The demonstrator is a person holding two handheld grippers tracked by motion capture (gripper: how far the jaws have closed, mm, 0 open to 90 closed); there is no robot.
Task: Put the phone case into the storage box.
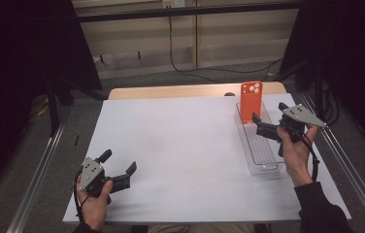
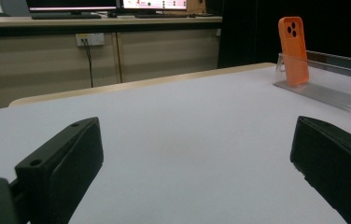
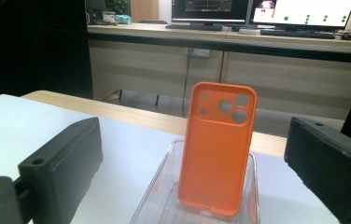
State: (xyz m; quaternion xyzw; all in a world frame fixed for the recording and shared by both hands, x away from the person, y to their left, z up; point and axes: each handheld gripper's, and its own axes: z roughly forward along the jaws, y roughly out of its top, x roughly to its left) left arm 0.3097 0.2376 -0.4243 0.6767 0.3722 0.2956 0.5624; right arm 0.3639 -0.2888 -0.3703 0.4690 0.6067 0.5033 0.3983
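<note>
An orange phone case (image 1: 251, 100) stands upright at the far end of a clear plastic tray (image 1: 260, 150) on the right side of the table. In the right gripper view the orange phone case (image 3: 218, 148) faces me with its camera cut-outs at the top, leaning in the clear tray (image 3: 160, 193). My right gripper (image 1: 268, 118) hovers over the tray just short of the case, open, nothing between its jaws. My left gripper (image 1: 118, 163) rests open near the front left of the white board. From there the orange phone case (image 2: 294, 51) shows far off to the right.
A white board (image 1: 180, 150) covers a wooden table (image 1: 171, 91). Metal rails (image 1: 40, 174) run along both sides. Dark curtains hang left and right. Behind the table are cabinets with a hanging cable (image 1: 172, 43) and monitors (image 3: 299, 13) on a counter.
</note>
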